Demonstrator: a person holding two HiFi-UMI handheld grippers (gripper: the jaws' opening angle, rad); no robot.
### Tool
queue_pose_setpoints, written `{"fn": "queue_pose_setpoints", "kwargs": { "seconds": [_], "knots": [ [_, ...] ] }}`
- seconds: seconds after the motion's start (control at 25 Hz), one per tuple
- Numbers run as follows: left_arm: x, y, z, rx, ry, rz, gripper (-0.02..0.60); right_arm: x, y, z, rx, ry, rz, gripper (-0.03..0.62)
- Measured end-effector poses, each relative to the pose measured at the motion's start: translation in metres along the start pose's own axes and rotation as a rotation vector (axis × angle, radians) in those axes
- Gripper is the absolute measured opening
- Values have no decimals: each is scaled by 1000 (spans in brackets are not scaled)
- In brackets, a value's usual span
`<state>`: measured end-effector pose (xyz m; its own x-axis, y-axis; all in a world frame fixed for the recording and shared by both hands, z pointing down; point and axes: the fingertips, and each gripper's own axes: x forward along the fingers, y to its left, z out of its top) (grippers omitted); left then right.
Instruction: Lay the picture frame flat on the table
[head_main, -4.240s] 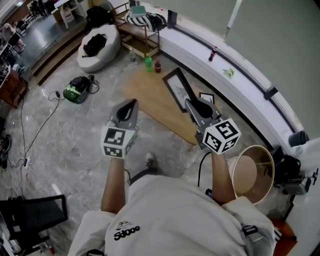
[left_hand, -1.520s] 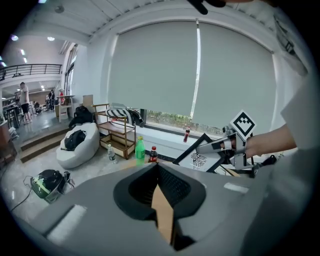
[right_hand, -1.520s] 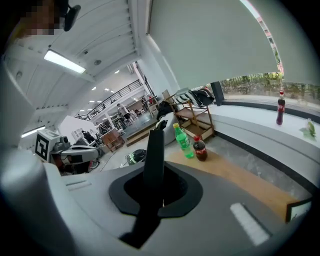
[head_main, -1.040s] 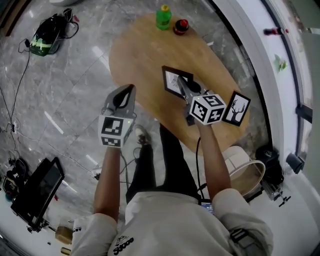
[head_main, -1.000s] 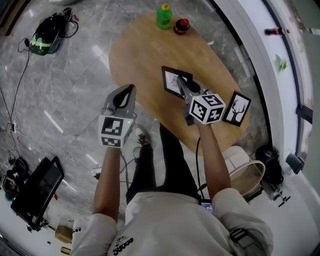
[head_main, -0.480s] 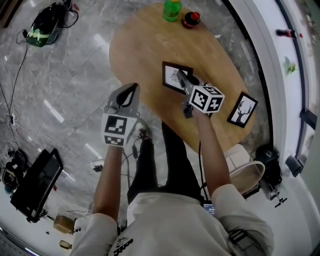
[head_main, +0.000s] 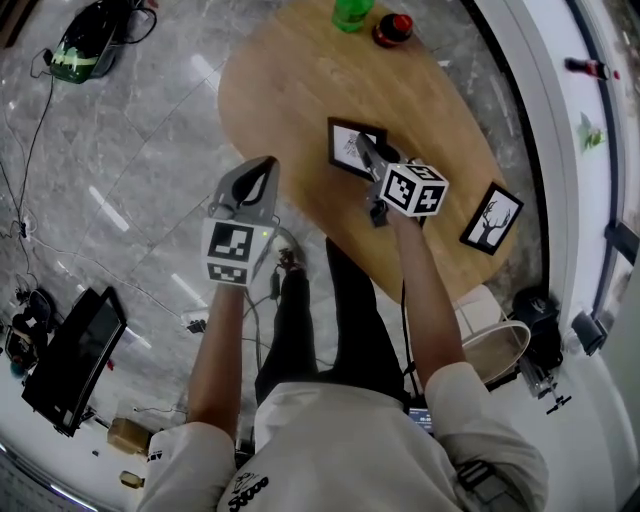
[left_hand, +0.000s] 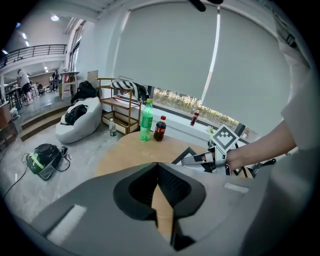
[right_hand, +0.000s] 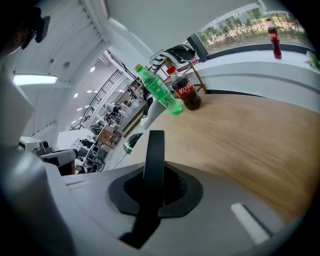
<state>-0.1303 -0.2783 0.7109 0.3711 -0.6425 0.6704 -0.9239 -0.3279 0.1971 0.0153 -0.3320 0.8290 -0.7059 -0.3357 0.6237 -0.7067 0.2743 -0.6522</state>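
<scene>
My right gripper (head_main: 364, 150) is clamped on the black edge of the picture frame (head_main: 346, 148), upper centre, over the wooden table (head_main: 280, 90); my left gripper (head_main: 264, 165) hangs closed and empty, centre left

Worn, as I see it: a white short-sleeved shirt (head_main: 340, 450) with a small black logo (head_main: 250, 487), and black trousers (head_main: 345, 320). My left gripper (head_main: 264, 162) and right gripper (head_main: 361, 141) are grey shells, each carrying a black-and-white marker cube (head_main: 232, 255).
</scene>
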Motion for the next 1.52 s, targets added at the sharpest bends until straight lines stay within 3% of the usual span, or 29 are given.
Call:
{"fn": "queue_pose_setpoints", "kwargs": {
  "seconds": [0.52,0.84,1.32,1.52],
  "knots": [
    [14,-9,-2,-14,5,-20,9,12,-23,-11,60,35,-24,41],
    [18,-16,-1,-26,2,-42,9,15,-38,-28,51,103,-65,107],
    [20,-29,-6,-10,17,-66,9,13,-47,-60,50,202,-49,236],
    [22,-32,-8,-8,22,-72,9,8,-52,-65,45,220,-46,259]
  ]
}}
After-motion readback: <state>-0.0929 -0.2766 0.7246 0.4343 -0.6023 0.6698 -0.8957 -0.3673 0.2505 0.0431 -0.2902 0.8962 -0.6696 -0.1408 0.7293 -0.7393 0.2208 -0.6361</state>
